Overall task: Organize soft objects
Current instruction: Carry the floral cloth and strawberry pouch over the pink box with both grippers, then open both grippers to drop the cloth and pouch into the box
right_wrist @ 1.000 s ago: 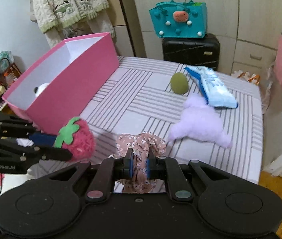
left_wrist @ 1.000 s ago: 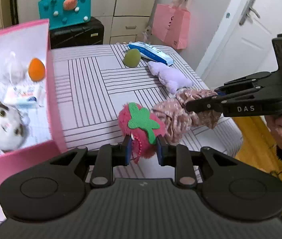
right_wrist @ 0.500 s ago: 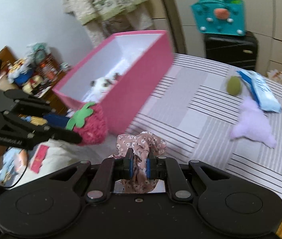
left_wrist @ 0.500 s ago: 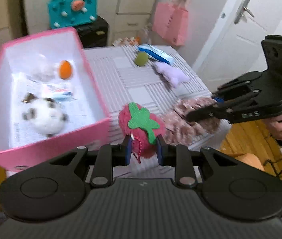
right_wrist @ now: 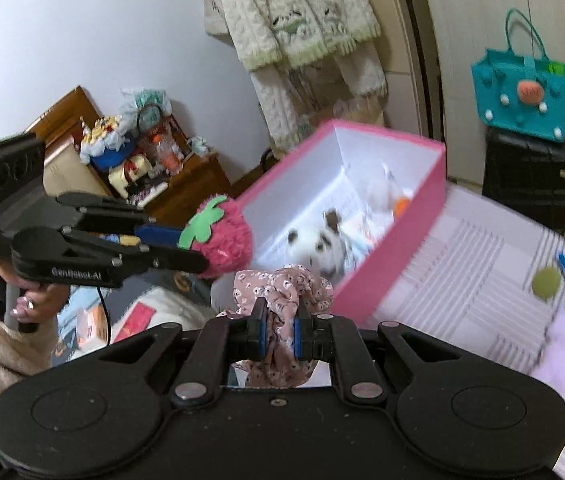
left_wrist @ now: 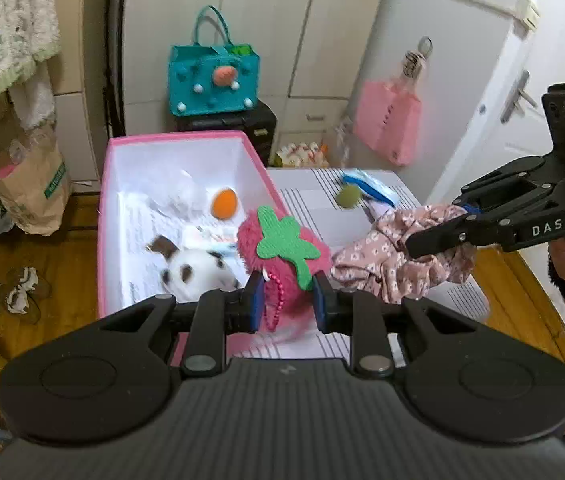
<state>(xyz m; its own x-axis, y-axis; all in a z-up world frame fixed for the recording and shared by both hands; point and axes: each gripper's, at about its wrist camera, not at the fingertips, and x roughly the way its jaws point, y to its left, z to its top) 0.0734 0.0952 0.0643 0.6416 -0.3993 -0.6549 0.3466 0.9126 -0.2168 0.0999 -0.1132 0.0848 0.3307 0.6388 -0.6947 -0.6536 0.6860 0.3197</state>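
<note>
The left gripper is clamped on a strawberry plush, its blue pads pressing the fuzzy pink body from both sides while the green felt leaf faces up between them. The plush hangs clear of the striped bed, ahead of the fingertips and over the near edge of the pink box.

The right gripper is clamped on a floral scrunchie, which bunches up above its pads and droops below them. The scrunchie is held in the air just beside the strawberry plush.

Beyond the left fingers, inside the box, lie a black-and-white plush and an orange ball. Farther off on the bed sit a green ball, a blue pack and, seen from the right wrist, a lilac plush.
</note>
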